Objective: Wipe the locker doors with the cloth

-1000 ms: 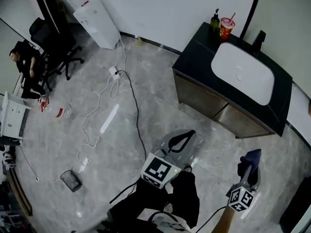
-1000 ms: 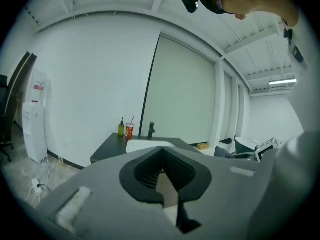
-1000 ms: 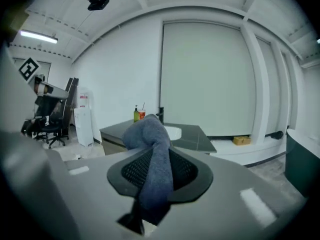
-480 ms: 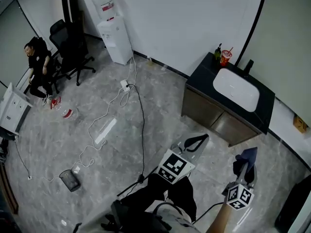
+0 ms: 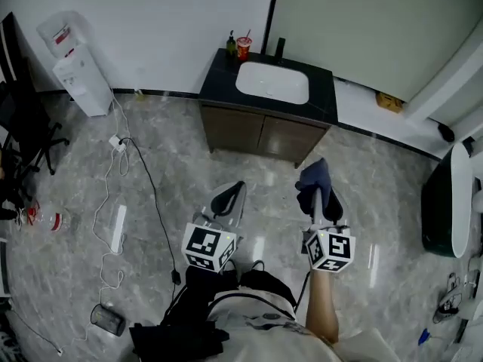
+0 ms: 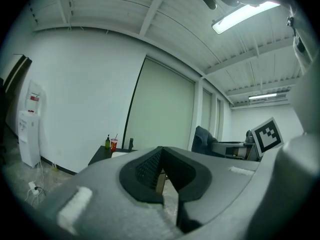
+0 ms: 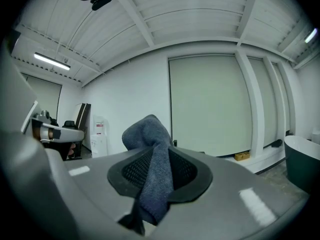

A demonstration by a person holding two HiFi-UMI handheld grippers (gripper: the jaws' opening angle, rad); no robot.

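Top middle: white sink in a dark cabinet, red cup beside. Upper left: water cooler. Lower left: white power strip.

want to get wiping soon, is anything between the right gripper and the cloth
Nothing: the right gripper is shut on the cloth. No locker doors show in any view; ahead, across the floor, stands the sink cabinet.

Dark sink cabinet against white wall; left of it, white water dispenser; before it, grey marbled floor, cables leftward.
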